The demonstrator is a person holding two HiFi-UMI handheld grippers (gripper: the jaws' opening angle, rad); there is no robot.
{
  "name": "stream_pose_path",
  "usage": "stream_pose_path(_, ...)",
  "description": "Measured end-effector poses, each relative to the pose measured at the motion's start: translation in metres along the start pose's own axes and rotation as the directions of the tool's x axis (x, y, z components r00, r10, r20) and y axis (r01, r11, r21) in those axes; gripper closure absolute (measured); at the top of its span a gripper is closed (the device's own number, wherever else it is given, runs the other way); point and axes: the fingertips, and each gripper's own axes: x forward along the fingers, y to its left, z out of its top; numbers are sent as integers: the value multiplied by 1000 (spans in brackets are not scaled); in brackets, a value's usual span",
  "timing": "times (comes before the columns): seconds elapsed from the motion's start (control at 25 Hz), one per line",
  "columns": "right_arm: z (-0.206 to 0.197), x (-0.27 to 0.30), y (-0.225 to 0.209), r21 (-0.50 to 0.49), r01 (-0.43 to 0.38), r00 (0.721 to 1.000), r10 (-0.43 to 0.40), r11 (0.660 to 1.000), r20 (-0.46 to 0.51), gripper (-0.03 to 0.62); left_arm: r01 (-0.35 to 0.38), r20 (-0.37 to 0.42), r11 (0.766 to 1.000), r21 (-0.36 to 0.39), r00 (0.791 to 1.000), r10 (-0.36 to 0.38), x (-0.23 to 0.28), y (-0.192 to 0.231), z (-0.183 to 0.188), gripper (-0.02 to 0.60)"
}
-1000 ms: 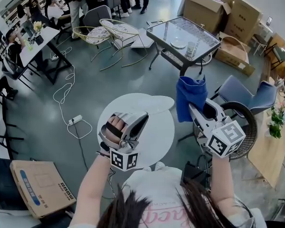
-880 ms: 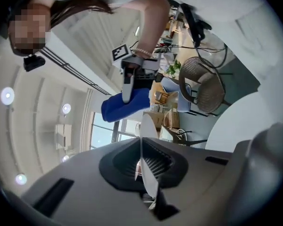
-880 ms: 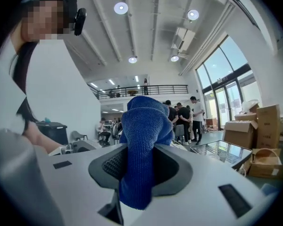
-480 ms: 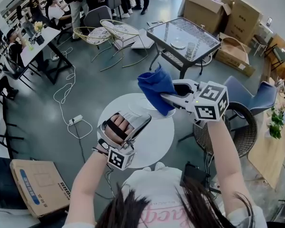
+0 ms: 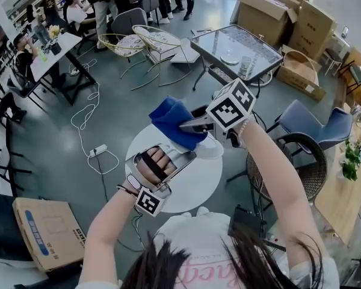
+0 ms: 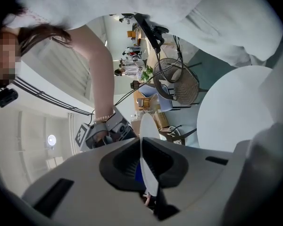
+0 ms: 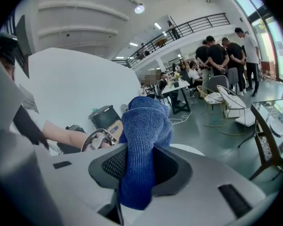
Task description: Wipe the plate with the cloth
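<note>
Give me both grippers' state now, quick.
Left gripper: closed on the plate, gripped at its edge.
Right gripper: closed on the blue cloth.

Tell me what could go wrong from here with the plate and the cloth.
1. The left gripper pinches the plate only by its rim, in the air above the table. A firm push from wiping could lever it loose and drop it.
2. The cloth is a bunched wad in the right gripper. Dragging it across the plate might pull it out, or bring the hard gripper against the plate.
</note>
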Motion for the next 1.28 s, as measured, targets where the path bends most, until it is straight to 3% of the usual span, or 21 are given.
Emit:
stream_pose_path(0.12,-10,7,-6,28,14,999,-12,1000,-48,461,4,1,1000,-1,1000,-4,-3,0,1,557)
stream_pose_path(0.72,-49,-35,-5,58,55,998,-54,997,-24,461,-4,-35,998,-64,999,2,-9,-6,-12,558)
stream_pose_path(1.08,-81,-63,-4,74,123,992,-124,990,11,461,-4,-80,988,-158,997,-9,-8,-9,-33,558)
stream_pose_path(1.16,-82,-70,-4,64,160,985,-164,985,56,461,-11,-108,966,-260,994,-17,-7,-11,-41,558)
stream_pose_path(1.2,-80,-74,-4,49,183,978,-187,982,92,461,-23,-128,941,-339,991,-22,-7,-13,-47,559)
stream_pose_path(1.28,-73,-82,1,21,221,959,-221,975,176,461,-57,-177,862,-504,983,-38,-4,-17,-62,560)
